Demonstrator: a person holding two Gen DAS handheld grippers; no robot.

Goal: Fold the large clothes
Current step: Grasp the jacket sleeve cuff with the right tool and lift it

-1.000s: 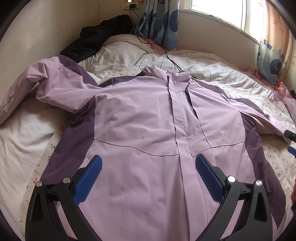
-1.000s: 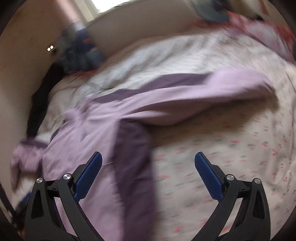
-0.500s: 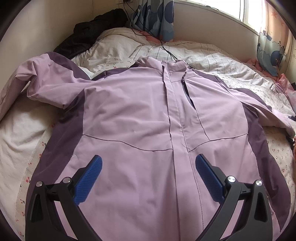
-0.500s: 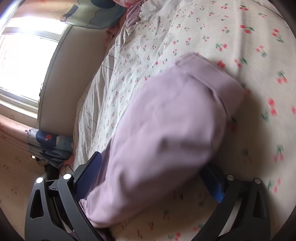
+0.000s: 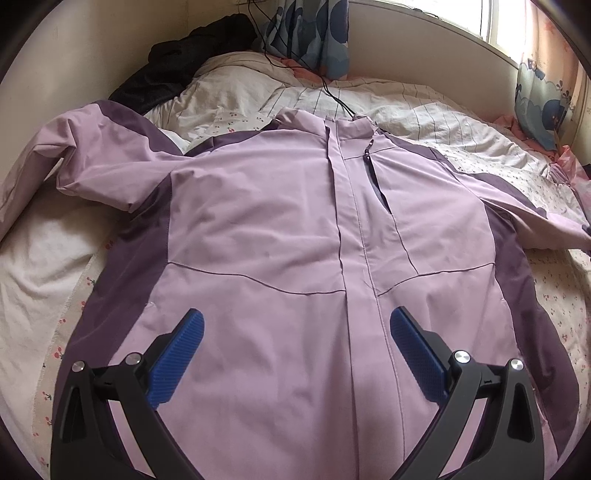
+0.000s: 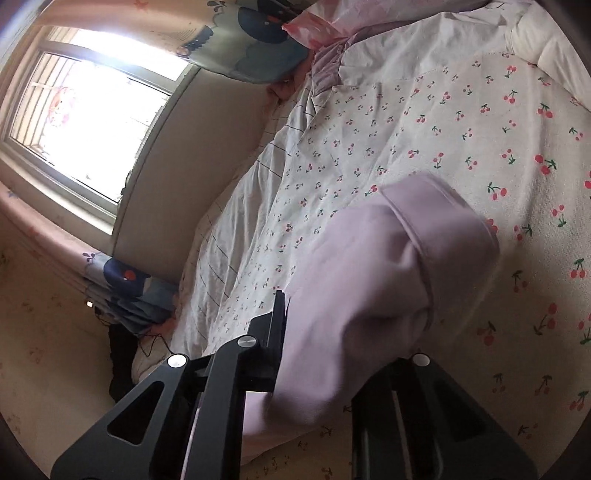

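A lilac jacket (image 5: 277, 229) with dark purple side panels lies front up and zipped on the bed, collar at the far end. My left gripper (image 5: 295, 332) hovers open over its lower front, blue pads wide apart with nothing between them. The jacket's left sleeve (image 5: 92, 155) lies bent at the far left. Its right sleeve (image 5: 546, 229) stretches off to the right edge. In the right wrist view my right gripper (image 6: 347, 332) is rolled sideways; its jaws are closing on the lilac sleeve end (image 6: 424, 251), and the cloth bunches between the black fingers (image 6: 277, 332).
A cherry-print sheet (image 6: 461, 122) covers the bed. A black garment (image 5: 177, 66) and a striped duvet (image 5: 369, 103) lie by the wall at the head end, with a black cable (image 5: 332, 92) across them. Blue-patterned curtains (image 5: 314, 33) hang beside the window (image 6: 92, 110).
My right gripper swept right along the sleeve, rolled over and closed on the sleeve end. The left gripper stayed open over the jacket's lower front.
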